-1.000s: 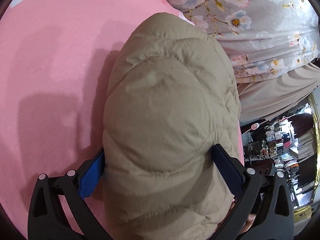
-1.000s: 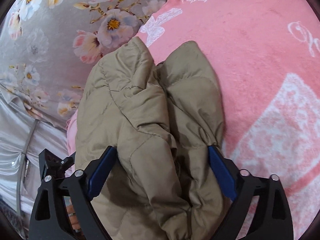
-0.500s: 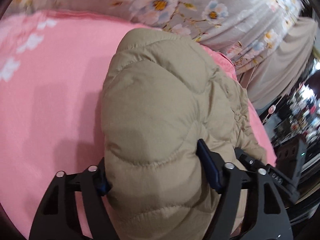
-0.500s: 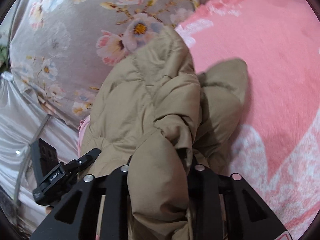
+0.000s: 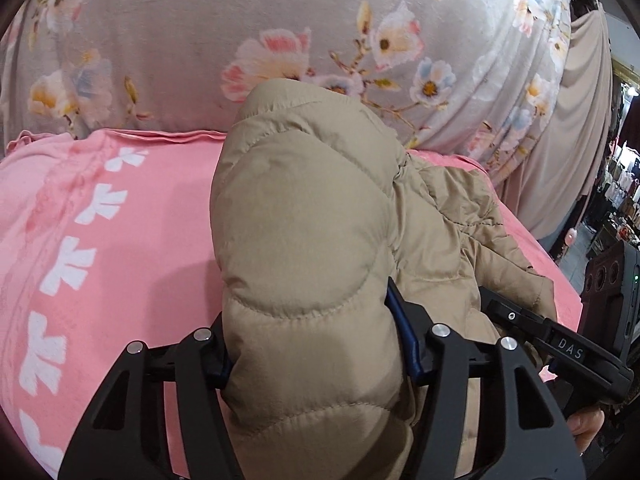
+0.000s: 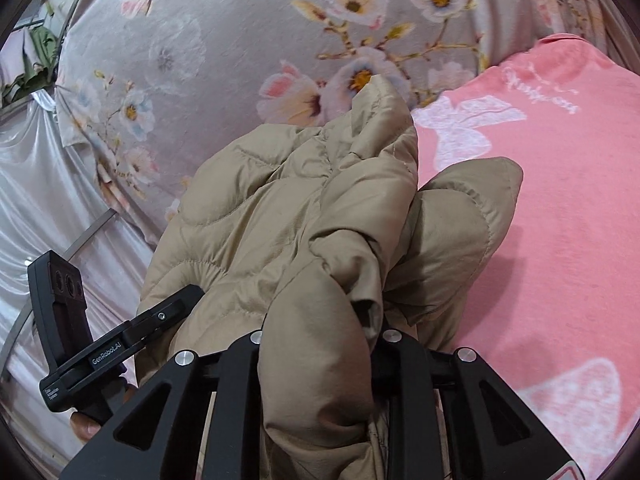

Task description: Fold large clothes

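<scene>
My left tool [image 5: 316, 344] is pinching a thick puffy fold of the tan quilted jacket [image 5: 304, 216]; jaws are closing in on it, blue pads pressed into the padding on both sides. The jacket bulges up between the fingers and fills the middle of the left wrist view. The rest of it trails off to the right, over the pink blanket [image 5: 120, 248] w/ white flower prints.

My right tool [image 6: 320, 340] is squeezed down tight on another bunch of the same jacket [image 6: 280, 216], jaws narrow, fabric wedged between them and spilling over the top. A sleeve or flap end sticks out to the right of the main bunch and hangs over the pink blanket [image 6: 560, 240], which has white butterfly shapes on this side.

Each tool shows in the other's view: the right one's black body pokes in at the right edge of the left wrist view, marked DAS, w/ a bit of my finger [image 5: 586, 426] under it. The left one sits at lower left of the right wrist view.

Behind the jacket is a grey floral sheet [image 5: 200, 40], bunched up beyond the blanket's edge. In the right wrist view a shiny silver-white cloth [image 6: 40, 208] hangs at far left.
</scene>
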The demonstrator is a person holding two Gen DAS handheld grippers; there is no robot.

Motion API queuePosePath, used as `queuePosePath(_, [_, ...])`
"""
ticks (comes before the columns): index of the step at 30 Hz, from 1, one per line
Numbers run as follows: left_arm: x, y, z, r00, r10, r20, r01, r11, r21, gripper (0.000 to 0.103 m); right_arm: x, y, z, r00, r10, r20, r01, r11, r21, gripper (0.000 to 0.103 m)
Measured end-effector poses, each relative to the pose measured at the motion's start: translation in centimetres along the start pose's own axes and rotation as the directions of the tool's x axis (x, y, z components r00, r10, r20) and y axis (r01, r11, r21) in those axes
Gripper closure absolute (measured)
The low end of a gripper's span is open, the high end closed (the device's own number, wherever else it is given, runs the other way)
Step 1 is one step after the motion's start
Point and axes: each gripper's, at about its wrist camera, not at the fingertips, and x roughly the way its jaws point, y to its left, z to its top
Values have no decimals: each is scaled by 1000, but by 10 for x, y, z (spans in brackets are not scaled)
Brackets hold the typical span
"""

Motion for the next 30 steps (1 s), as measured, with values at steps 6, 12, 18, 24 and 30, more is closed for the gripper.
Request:
queuePosePath(6, [36, 103, -8, 986, -103, -128, 83, 985, -152, 41, 63, 13, -10, 989, 16, -149, -8, 999, 53, 67])
queuePosePath(12, [37, 151, -36, 955, -208, -210, 153, 956, -250, 35, 74, -2, -39, 957, -49, -287, 83, 991, 106, 33])
queuePosePath(18, [41, 147, -42, 968, -142, -205, 91, 966, -241, 32, 102, -16, -54, 933, 100, -346, -23, 975, 220, 34])
queuePosePath(24, [47, 160, -26, 992, -7, -128, -16, 983, -181, 32, 133, -1, -46, 933, 182, -309, -114, 967, 226, 63])
queuePosePath(30, [63, 189, 2, 985, 141, -99, -154, 979, -133, 34, 163, 63, -26, 976, -23, -219, 12, 998, -54, 72])
